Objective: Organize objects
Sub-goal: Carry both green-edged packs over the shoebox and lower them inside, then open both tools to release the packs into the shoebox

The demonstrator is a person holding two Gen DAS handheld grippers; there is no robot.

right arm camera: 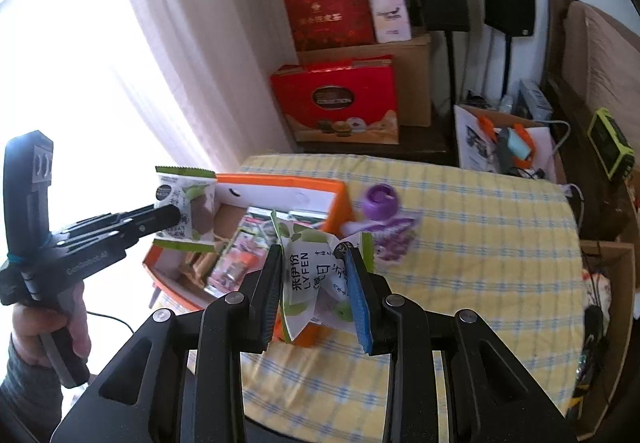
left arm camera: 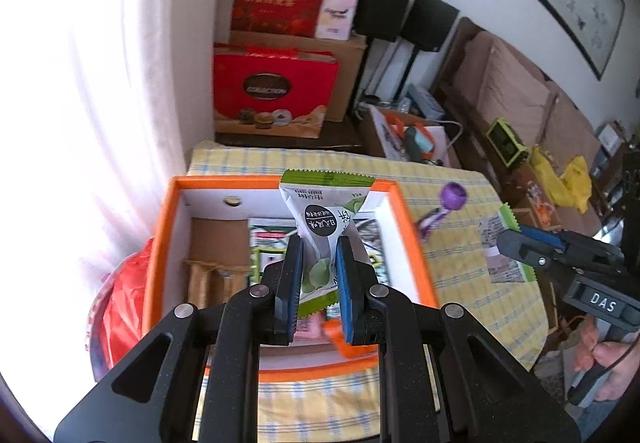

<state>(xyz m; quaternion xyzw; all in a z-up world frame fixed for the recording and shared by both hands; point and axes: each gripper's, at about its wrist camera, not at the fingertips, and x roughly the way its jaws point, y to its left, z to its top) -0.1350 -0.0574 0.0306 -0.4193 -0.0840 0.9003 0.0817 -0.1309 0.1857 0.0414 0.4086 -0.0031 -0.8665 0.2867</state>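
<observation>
The tabletop [left arm camera: 460, 267], covered in a yellow checked cloth, carries an orange box [left arm camera: 416, 243] at its left side, open-topped and holding assorted packets. The left gripper [left arm camera: 316, 263] hangs above the box interior, its fingers pinching a green-and-white snack packet [left arm camera: 320, 215] upright. The right gripper [right arm camera: 316, 283] sits near the box's right wall, fingers clamped on a second snack packet [right arm camera: 308, 275], crumpled. A purple lollipop [right arm camera: 380, 199] lies on the cloth just right of the box.
</observation>
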